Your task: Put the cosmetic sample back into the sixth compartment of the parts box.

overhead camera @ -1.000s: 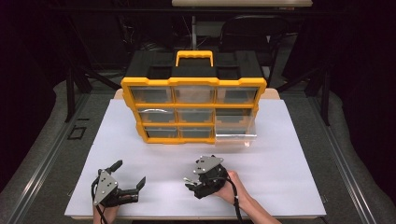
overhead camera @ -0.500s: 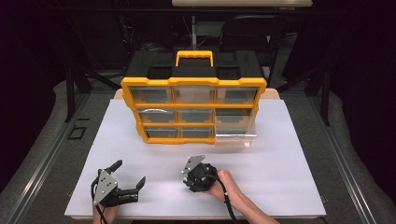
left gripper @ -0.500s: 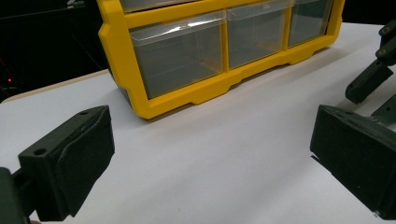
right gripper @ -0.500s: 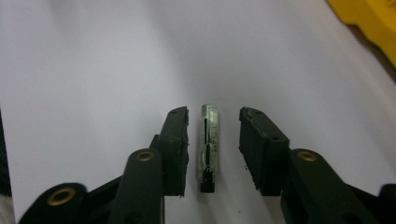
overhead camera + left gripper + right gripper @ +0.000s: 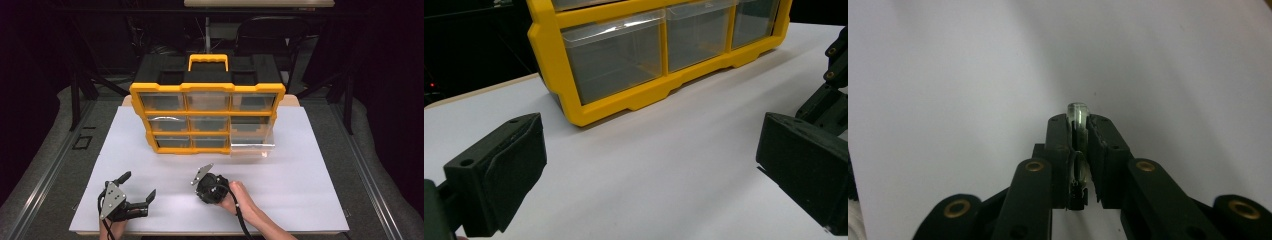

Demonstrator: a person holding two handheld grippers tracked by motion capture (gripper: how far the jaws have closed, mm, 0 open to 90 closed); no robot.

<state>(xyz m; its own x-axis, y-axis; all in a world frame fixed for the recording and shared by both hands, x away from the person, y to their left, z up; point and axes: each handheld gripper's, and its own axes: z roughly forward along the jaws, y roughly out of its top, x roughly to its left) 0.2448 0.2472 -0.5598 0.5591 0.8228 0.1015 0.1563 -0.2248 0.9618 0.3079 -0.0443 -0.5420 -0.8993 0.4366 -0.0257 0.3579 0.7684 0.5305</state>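
Glass shows between the fingers of the right gripper: a small clear tube, rounded at its tip, is pinched upright between the two black fingers, which are closed narrow on it. Its tip pokes just past the fingertips, and more of the tube shows lower down in the slit between them. What the tube is exactly I cannot tell. Behind it lies only the white sheet.

In the high view the right gripper sits low over the sheet near the front middle of the bench, held by the right hand, with its grey plate tilted up to the left. The tube is too small to make out there.

The left gripper rests near the front left of the sheet, well apart from the right one, and its fingers stand wide with nothing between them. In the left gripper view the fingers frame bare sheet, and the organizer stands ahead of them.

The organizer is a yellow-framed case of clear drawers with a yellow handle, standing at the back middle of the sheet. Its lower right drawer is pulled out toward the front.
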